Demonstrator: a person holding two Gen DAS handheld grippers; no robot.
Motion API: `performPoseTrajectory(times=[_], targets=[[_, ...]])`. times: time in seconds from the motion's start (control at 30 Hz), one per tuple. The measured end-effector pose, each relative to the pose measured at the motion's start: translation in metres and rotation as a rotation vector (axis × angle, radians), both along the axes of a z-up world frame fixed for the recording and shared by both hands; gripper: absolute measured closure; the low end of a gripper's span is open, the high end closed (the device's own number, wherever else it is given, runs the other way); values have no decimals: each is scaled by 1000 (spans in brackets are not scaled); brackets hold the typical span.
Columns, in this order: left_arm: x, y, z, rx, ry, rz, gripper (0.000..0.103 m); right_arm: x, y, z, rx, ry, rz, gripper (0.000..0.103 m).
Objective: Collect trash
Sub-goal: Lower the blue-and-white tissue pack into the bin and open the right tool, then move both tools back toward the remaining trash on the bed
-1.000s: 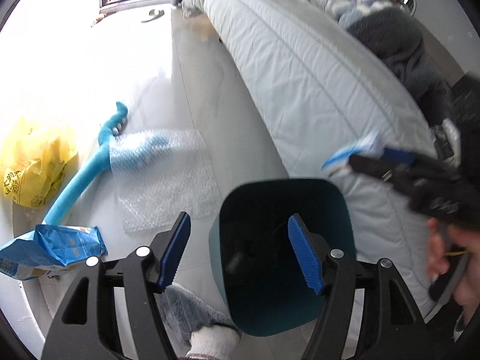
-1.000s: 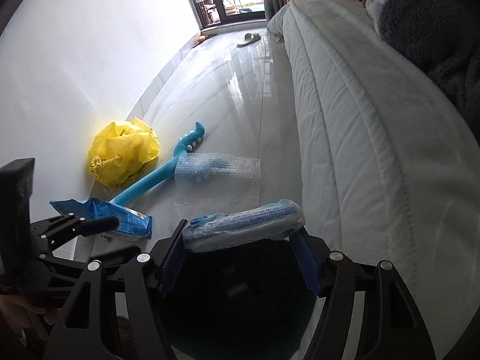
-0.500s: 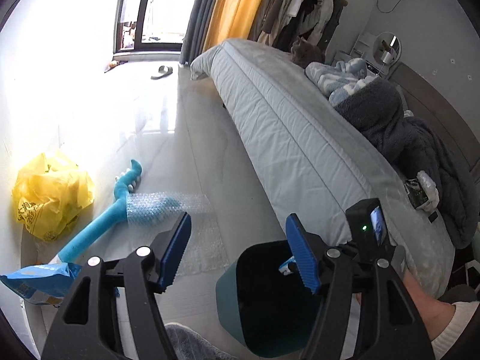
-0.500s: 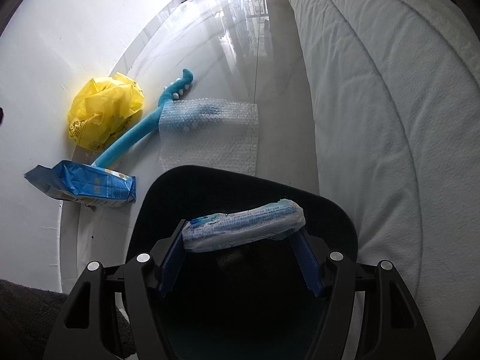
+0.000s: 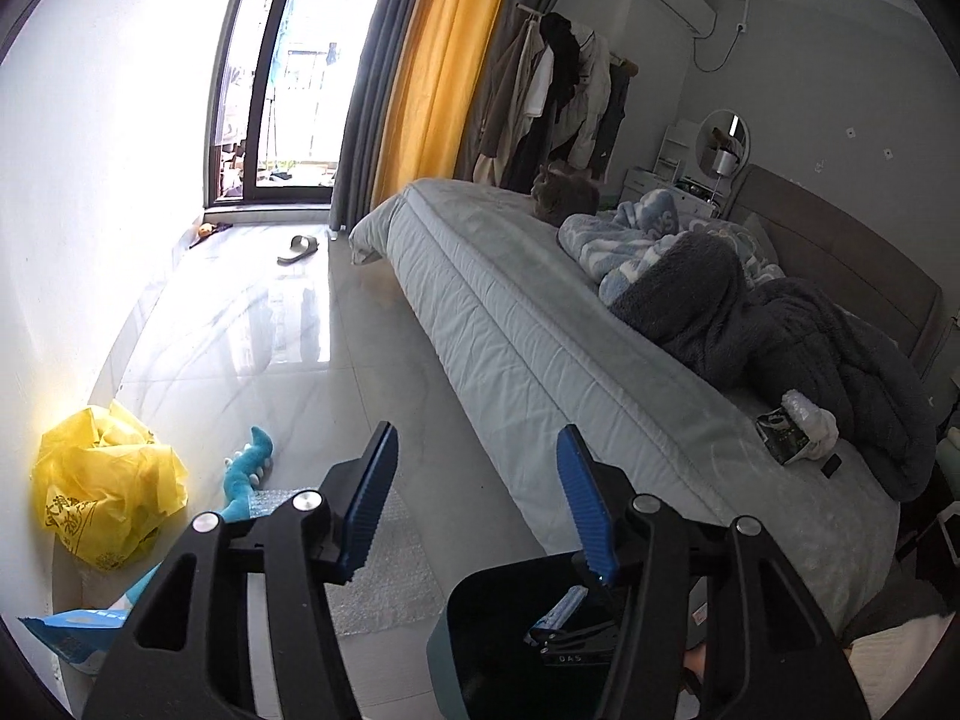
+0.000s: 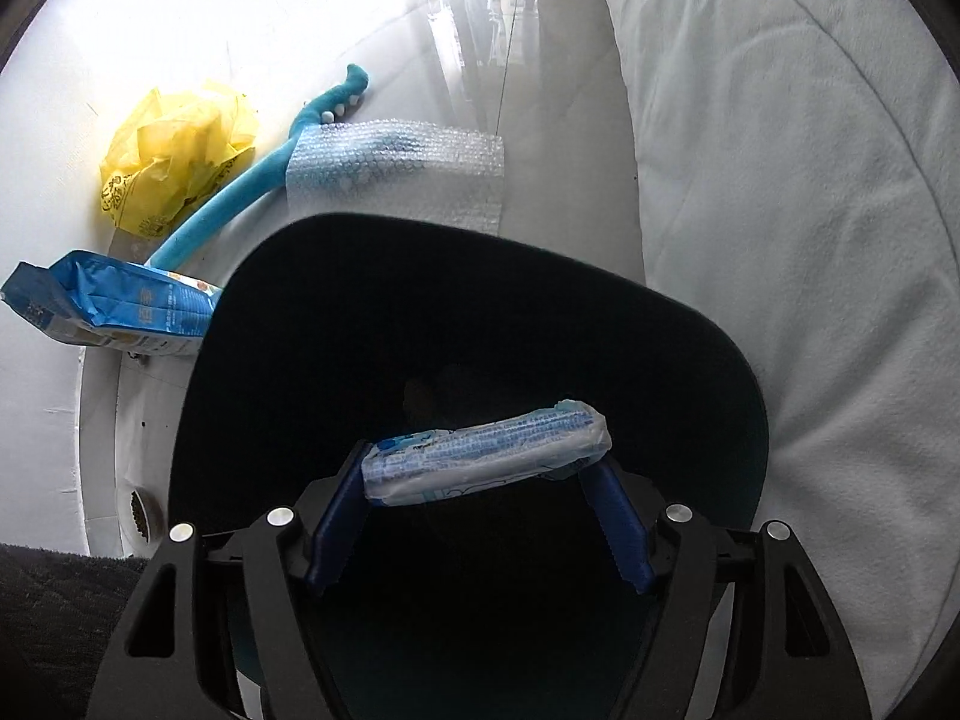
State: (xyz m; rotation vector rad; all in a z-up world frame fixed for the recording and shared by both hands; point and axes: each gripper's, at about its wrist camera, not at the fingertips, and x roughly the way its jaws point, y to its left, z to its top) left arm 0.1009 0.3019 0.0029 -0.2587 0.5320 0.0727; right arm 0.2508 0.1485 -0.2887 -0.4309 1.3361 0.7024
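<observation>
Right claw (image 6: 480, 516) points down into the one dark teal bin (image 6: 708, 324). One blue-and-white tissue pack (image 6: 486, 450) lies across its fingertips, inside the bin mouth. Jaws have just been opening; the pack still bridges both blue pads, whether they still press on it I cannot tell.

Left claw (image 5: 477, 504) is raised, looking across the room. Nothing between its jaws, moderate gap, and they have just been closing. From this view the bin (image 5: 480, 618) sits low right of the claw, with the right claw's tip and the pack (image 5: 561, 609) showing in its mouth.

Floor count, all left of the bin near the wall:
- 1 crumpled yellow plastic bag (image 6: 174, 156)
- 1 blue snack bag (image 6: 114, 312), lying flat, touching the bin edge in the picture
- 1 sheet of bubble wrap (image 6: 408, 174), just beyond the bin rim
- 1 long blue plush toy (image 6: 240, 204), one end under the bubble wrap
- 1 small round dish (image 6: 141, 510) by the wall, contents unclear
- 1 slipper (image 5: 298, 249) far off by the glass door

Bed (image 5: 540, 330) runs along the right of the bin. On it: 1 grey cat (image 5: 564, 195), 1 blue-white blanket (image 5: 636, 246), 1 dark fleece blanket (image 5: 780, 336), 1 small dark packet (image 5: 780, 429) beside something white.
</observation>
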Motion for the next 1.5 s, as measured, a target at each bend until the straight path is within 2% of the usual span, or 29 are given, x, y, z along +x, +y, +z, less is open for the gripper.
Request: performPoseTrajectory(times=[0.17, 0.4, 0.6, 0.8, 0.87, 0.93, 1.1, 1.17, 1.27, 1.4, 1.5], targets=[[-1, -3, 15, 38, -22, 55, 46, -3, -9, -3, 9, -13, -11, 27], [5, -12, 27, 7, -57, 70, 46, -11, -15, 9, 68, -3, -7, 26], [18, -40, 37, 24, -78, 44, 44, -20, -28, 51, 164, -64, 18, 26], [32, -72, 38, 33, -91, -24, 38, -22, -61, 113, 287, -193, 27, 26], [36, -82, 38, 32, -97, -41, 33, -22, -77, 134, 328, -236, 21, 26], [39, -93, 40, 35, -103, -57, 32, -22, -90, 150, 361, -273, 21, 26], [50, -114, 42, 73, -116, -79, 17, -12, -125, 185, 393, -370, 5, 24], [57, -120, 40, 94, -107, -86, 14, -4, -141, 195, 392, -396, -5, 23], [70, -130, 37, 77, -94, -106, 14, 13, -169, 207, 377, -446, -30, 23], [82, -154, 43, 98, -126, -120, 9, 35, -206, 215, 399, -470, -102, 22], [95, -167, 38, 62, -118, -139, 8, 44, -235, 215, 413, -491, -156, 22]])
